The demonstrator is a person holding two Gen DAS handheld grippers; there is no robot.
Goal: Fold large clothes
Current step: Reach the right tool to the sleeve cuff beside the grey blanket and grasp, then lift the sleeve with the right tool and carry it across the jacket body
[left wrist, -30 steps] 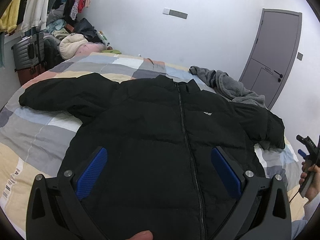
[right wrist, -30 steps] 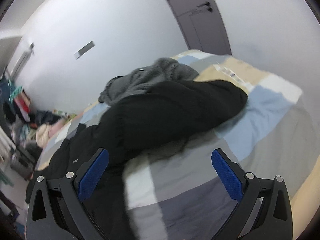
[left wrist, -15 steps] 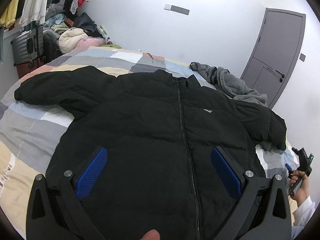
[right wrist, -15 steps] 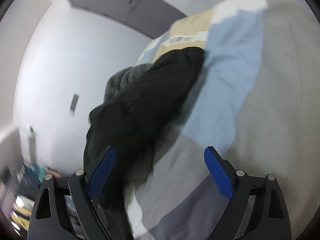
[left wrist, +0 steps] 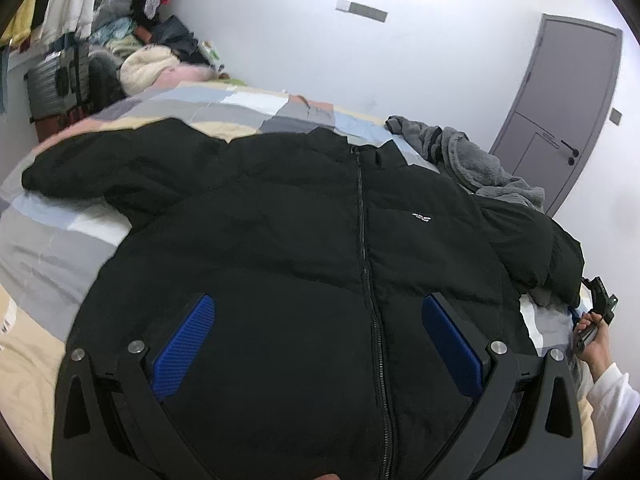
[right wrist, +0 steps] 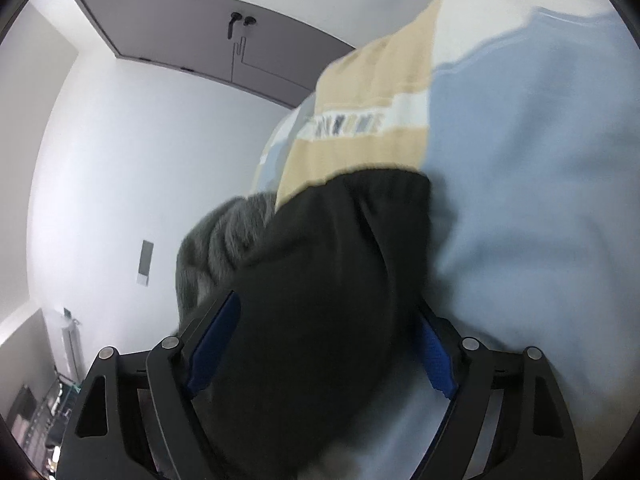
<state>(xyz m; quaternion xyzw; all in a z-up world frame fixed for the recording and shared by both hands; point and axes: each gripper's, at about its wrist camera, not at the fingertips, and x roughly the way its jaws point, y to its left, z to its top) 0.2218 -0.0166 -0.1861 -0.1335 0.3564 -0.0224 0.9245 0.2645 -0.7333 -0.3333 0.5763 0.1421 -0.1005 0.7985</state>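
A black puffer jacket point(left wrist: 320, 240) lies front up and zipped on the bed, sleeves spread to both sides. My left gripper point(left wrist: 320, 344) is open and hovers over the jacket's lower front. My right gripper point(right wrist: 324, 348) is open, rolled to the side, with the end of the jacket's right sleeve point(right wrist: 332, 280) between its blue pads point(right wrist: 212, 344). The right gripper also shows in the left wrist view point(left wrist: 596, 316), at the sleeve cuff near the bed's right edge.
The bed has a patchwork cover point(left wrist: 52, 248) in grey, blue and beige. A grey fleece garment point(left wrist: 472, 160) lies bunched by the jacket's right shoulder. A suitcase point(left wrist: 56, 84) and piled clothes stand at the far left. A grey door point(left wrist: 568, 108) is at the right.
My right gripper has rolled over and moved in onto the sleeve end, which now sits between its fingers. The left gripper has shifted slightly over the jacket.
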